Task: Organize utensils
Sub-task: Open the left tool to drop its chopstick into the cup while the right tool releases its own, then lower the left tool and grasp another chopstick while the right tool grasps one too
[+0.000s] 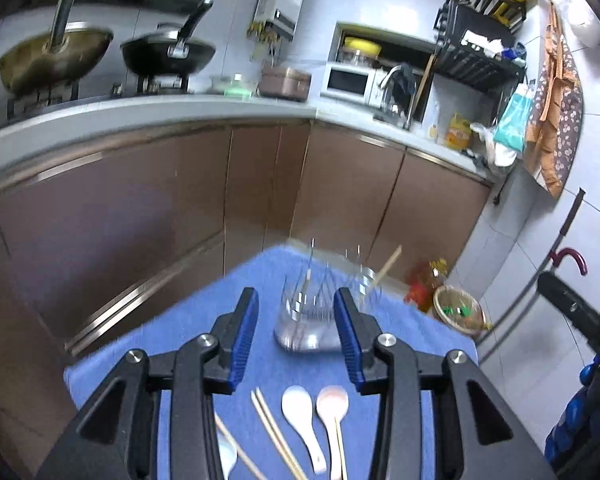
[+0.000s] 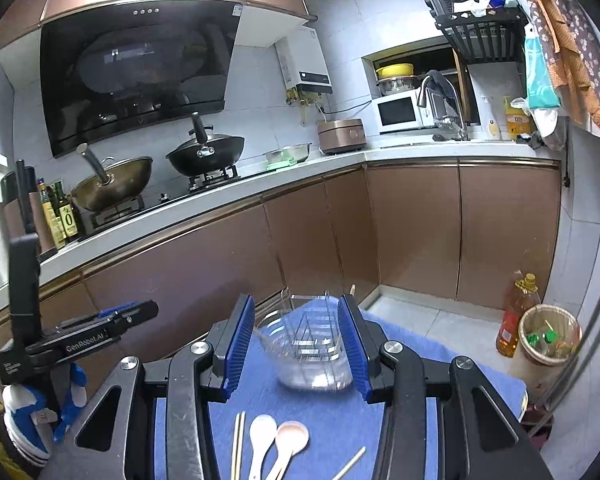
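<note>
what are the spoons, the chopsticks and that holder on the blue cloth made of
Spoons: glossy white and pinkish, smooth with a sheen, probably glazed ceramic, possibly melamine.
Chopsticks: pale tan, matte, likely bamboo or wood.
Holder: see-through with bright edges, clear acrylic or glass; the blur leaves it open.
Cloth: blue, dull, soft-looking fabric.

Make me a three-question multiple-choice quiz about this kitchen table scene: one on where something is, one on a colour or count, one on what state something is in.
1. Where is the clear holder?
A. on the blue cloth
B. on the kitchen counter
C. in the waste basket

2. How many spoons lie near the cameras?
A. one
B. two
C. four

3. The right tongs are:
A. clamped on a spoon
B. clamped on a chopstick
C. open, holding nothing

Answers:
1 A, the holder stands on the cloth beyond the tongs.
2 B, a white spoon and a pink spoon lie side by side.
3 C, the blue pads stand apart with only the table beyond them.
</note>
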Motion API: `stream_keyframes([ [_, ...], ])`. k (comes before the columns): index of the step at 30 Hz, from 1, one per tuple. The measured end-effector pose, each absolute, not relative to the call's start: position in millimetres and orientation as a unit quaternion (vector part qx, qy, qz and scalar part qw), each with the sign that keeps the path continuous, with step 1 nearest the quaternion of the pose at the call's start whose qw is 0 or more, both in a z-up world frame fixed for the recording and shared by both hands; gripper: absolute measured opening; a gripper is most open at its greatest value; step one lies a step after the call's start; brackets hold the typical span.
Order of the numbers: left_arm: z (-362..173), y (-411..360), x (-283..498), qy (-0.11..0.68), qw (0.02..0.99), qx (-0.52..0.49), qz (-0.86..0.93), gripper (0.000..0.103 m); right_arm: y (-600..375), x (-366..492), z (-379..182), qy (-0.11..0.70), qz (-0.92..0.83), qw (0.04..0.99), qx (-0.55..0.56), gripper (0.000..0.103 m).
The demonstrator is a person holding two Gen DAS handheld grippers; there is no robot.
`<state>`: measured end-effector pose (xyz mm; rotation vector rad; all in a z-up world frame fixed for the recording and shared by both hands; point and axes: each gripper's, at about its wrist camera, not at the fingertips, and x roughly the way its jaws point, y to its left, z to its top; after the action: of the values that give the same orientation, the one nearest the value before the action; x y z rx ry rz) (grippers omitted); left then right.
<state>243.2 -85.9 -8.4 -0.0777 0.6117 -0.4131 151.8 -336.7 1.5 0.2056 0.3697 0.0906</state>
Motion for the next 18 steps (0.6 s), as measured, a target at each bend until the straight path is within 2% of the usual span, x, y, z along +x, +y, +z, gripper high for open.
stream_keyframes([
  [13,-66.7,-67.3,229.6,0.406,0.888,-0.05,-0.209,0.037,-335.8,128.8,-42.7,0.264,0.067,0.951,0.147,0.04],
  [18,-99.3,-67.7,247.7,0.464,0.857,-0.068,-0.213,0.036,-322.9,163.7,-87.6,0.355,0.111,0.912,0.173,0.029],
])
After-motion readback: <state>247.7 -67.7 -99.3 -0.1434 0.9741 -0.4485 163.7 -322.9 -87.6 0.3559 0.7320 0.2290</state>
